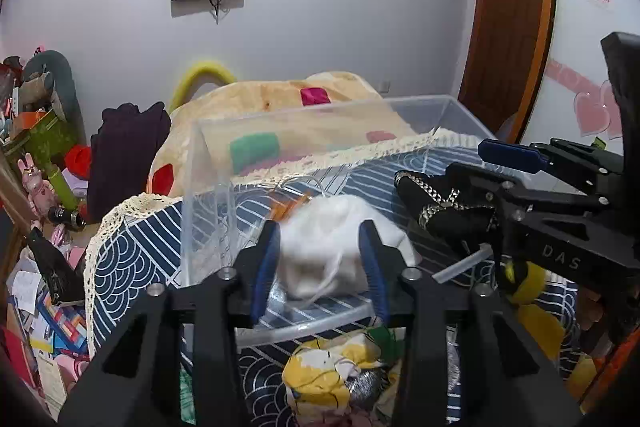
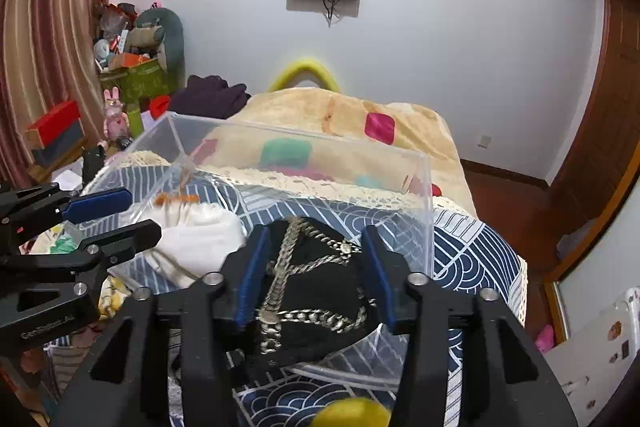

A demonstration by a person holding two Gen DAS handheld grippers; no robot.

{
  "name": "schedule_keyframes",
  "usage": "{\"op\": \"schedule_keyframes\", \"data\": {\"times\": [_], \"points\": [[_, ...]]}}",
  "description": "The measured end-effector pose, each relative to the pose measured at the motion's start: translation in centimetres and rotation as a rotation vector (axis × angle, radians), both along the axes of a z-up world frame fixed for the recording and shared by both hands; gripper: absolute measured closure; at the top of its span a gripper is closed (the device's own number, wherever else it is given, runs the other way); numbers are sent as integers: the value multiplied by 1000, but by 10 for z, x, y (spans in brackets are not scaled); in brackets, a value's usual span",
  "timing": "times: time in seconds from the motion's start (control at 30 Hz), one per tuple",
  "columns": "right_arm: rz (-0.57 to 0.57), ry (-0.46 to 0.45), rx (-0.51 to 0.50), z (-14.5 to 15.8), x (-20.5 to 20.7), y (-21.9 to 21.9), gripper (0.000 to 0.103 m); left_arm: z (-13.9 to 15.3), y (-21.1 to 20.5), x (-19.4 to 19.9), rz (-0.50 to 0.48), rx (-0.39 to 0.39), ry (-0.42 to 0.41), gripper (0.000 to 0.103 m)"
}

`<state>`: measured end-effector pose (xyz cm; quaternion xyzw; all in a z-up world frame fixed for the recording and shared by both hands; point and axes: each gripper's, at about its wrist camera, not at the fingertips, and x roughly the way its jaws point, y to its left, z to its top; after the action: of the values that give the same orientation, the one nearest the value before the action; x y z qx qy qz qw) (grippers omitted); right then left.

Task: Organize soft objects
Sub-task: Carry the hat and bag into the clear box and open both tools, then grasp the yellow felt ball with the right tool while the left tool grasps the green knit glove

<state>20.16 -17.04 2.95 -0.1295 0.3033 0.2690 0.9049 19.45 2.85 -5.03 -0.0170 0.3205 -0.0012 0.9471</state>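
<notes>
A clear plastic box stands on the blue-and-white patterned cloth; it also shows in the right wrist view. My left gripper is over the box, its blue pads on either side of a white soft bundle, blurred; the bundle also shows in the right wrist view. My right gripper is shut on a black soft item with gold chain trim, held over the box's near right part; the item also shows in the left wrist view.
A yellow-and-white soft item lies on the cloth in front of the box. A yellow item sits below my right gripper. A beige blanket lies behind the box. Clutter and toys fill the left side.
</notes>
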Motion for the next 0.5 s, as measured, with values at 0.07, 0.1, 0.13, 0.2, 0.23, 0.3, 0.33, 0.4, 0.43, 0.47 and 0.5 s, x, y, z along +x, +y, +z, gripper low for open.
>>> {"op": "schedule_keyframes", "data": {"times": [0.07,0.1,0.13,0.2,0.23,0.3,0.33,0.4,0.43,0.47,0.5], "points": [[2,-15,7,5,-3,1,55,6,2,-6,0,-5,-18,47],[1,-27,10,8,-6,-1,55,10,3,-10,4,-5,-33,45],[1,-34,16,11,-8,-1,54,14,4,-14,7,-4,-47,41],[0,-54,29,17,-14,-5,51,22,8,-24,8,-1,-76,34],[-2,-65,38,21,-17,-5,49,27,11,-28,8,0,-90,30],[-8,-88,56,26,-25,-10,42,35,16,-40,17,10,-120,24],[-10,-98,63,28,-29,-13,42,38,18,-46,22,16,-133,20],[-12,-113,75,30,-39,-21,41,45,23,-58,31,33,-158,10],[-15,-115,78,29,-42,-23,41,47,26,-65,38,41,-171,5],[-17,-116,80,29,-45,-27,39,48,28,-70,46,48,-178,5],[-20,-114,84,27,-48,-31,36,49,31,-77,56,57,-185,4]]}}
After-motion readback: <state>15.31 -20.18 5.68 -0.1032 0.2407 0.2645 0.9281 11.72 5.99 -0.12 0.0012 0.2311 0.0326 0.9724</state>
